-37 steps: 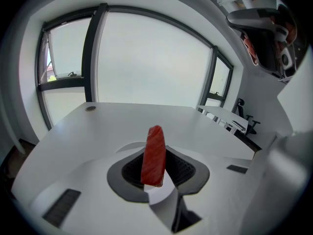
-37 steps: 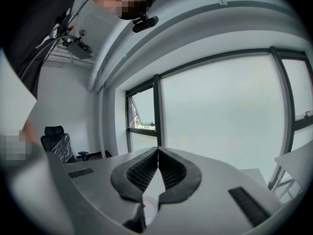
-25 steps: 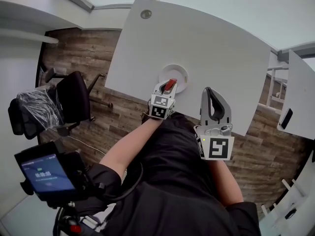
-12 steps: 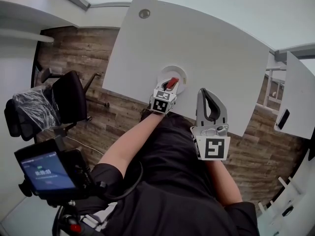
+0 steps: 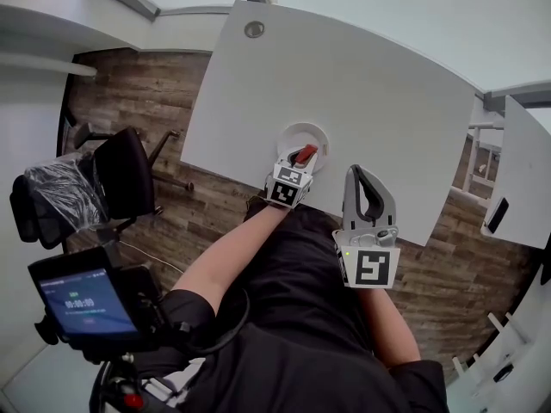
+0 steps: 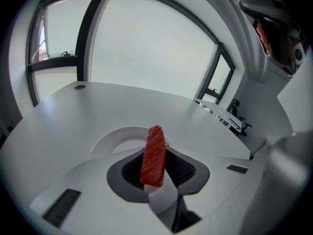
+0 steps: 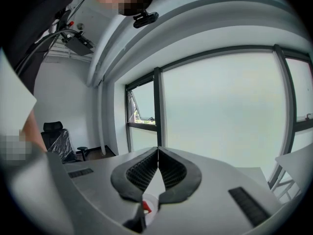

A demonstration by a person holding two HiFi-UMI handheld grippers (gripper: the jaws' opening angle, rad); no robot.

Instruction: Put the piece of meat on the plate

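Observation:
A red slab of meat [image 6: 153, 155] stands on end between the pads of my left gripper [image 6: 155, 168], which is shut on it. In the head view the meat [image 5: 302, 155] hangs over the near rim of the white plate [image 5: 306, 135], with the left gripper [image 5: 299, 163] just above the plate's near edge. From the left gripper view the plate [image 6: 120, 137] lies directly behind the meat on the white table [image 6: 58, 116]. My right gripper [image 5: 362, 182] hovers over the table's near edge to the right, jaws shut and empty [image 7: 157, 155].
The white round table [image 5: 370, 76] has a cable grommet [image 5: 253, 29] at its far left. A black office chair [image 5: 112, 175] stands on the wood floor to the left. Another white desk [image 5: 525, 170] stands at the right. A phone on a mount [image 5: 86, 304] sits low left.
My left gripper has moved forward and slightly down with the meat, from the table's near edge to over the plate's near rim. The right gripper has barely shifted.

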